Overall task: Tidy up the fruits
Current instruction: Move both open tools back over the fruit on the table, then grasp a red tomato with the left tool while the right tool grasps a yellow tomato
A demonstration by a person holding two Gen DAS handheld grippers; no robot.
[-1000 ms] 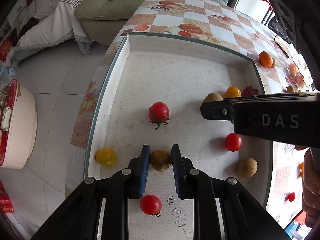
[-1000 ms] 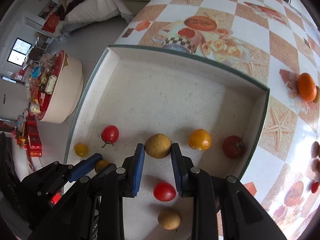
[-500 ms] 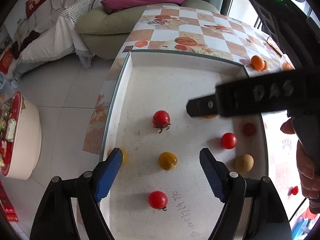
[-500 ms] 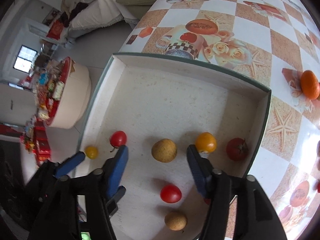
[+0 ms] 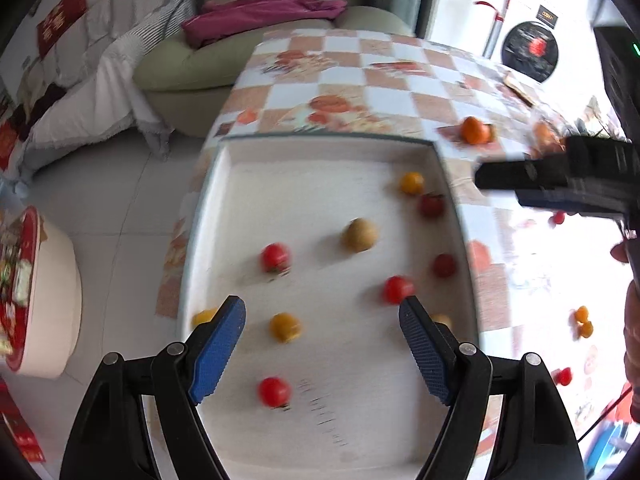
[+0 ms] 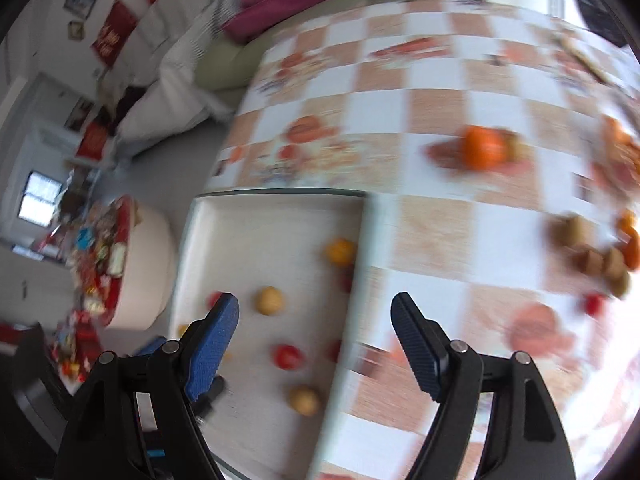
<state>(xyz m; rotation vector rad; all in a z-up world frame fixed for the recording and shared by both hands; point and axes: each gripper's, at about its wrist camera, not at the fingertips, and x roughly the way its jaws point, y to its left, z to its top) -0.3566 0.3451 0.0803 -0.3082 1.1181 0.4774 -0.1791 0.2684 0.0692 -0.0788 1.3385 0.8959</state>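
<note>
Illegible scrawl point(image 5: 320, 416) on tray point(image 5: 224, 184)

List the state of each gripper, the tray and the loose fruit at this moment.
Left hand-held gripper: open, empty, above the tray.
Right hand-held gripper: open, empty, over the tray's right edge.
Tray: on the table, holding scattered fruit.
Orange: on the tablecloth, outside the tray.
Brown fruit: loose in the tray.
</note>
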